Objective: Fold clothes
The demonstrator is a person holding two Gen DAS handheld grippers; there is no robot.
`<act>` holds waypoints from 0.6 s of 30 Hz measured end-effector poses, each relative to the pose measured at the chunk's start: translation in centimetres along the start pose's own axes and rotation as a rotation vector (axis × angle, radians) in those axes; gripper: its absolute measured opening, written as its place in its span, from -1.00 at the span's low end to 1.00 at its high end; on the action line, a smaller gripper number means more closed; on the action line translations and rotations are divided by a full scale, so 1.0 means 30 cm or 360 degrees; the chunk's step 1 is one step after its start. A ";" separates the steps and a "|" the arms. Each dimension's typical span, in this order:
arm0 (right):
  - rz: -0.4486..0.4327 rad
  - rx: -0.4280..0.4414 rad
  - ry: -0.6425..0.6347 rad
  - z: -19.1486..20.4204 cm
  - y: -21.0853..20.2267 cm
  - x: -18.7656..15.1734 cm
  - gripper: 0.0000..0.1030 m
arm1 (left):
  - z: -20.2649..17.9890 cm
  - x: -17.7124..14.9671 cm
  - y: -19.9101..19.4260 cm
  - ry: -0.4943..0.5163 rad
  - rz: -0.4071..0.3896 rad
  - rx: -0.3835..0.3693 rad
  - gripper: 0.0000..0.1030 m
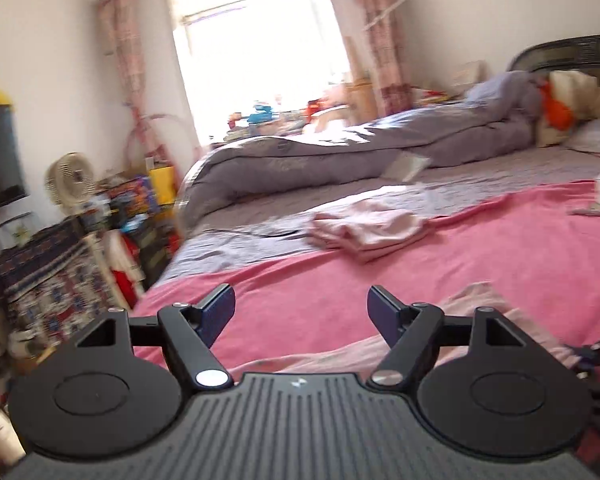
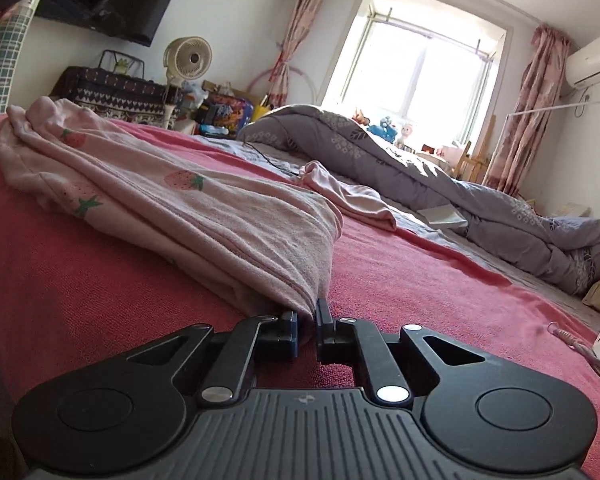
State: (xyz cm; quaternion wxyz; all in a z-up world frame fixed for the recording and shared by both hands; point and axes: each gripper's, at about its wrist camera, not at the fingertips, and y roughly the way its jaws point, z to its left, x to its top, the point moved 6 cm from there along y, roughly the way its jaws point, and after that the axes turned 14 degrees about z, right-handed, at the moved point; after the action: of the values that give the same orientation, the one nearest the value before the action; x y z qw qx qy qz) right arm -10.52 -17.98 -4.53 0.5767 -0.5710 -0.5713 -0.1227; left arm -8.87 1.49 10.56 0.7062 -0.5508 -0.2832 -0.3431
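A pale pink garment with strawberry prints (image 2: 172, 200) lies bunched on the pink blanket (image 2: 440, 280). My right gripper (image 2: 310, 314) is shut on its near corner, with the cloth pinched between the pads. In the left wrist view my left gripper (image 1: 300, 300) hangs open above the blanket (image 1: 500, 248) with nothing between its fingers. Part of the pale pink garment (image 1: 480, 308) shows just right of it. A second pale pink garment (image 1: 364, 232) (image 2: 348, 192) lies crumpled farther back, where the blanket meets the grey sheet.
A rolled grey duvet (image 2: 420, 168) runs along the far side of the bed. A cabinet with a patterned cover (image 1: 48, 272), a fan (image 1: 68, 176) and toys stand past the bed's left edge. A checked sleeve (image 2: 4, 60) shows at top left.
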 end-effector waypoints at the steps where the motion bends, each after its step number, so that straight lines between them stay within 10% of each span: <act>1: -0.0020 -0.0003 0.0006 -0.001 0.000 -0.004 -0.78 | -0.075 0.036 0.050 0.0078 0.0043 -0.0087 0.47; 8: -0.0133 0.0096 0.0169 -0.047 0.010 -0.032 -0.78 | -0.387 0.060 0.442 0.0487 0.0608 -0.0228 0.50; 13: -0.0203 0.0131 0.0213 -0.062 0.011 -0.047 -0.78 | -0.422 0.058 0.544 0.0402 0.0766 -0.0240 0.72; 18: -0.0247 0.0140 0.0227 -0.066 0.004 -0.059 -0.77 | -0.446 0.050 0.565 0.0288 0.0818 -0.0414 -0.06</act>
State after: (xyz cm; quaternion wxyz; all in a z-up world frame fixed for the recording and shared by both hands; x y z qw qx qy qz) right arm -9.94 -20.43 -5.40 0.6291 -0.4890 -0.5761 -0.1821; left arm 5.83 -9.09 -1.29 0.7158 -0.6574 -0.0242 -0.2342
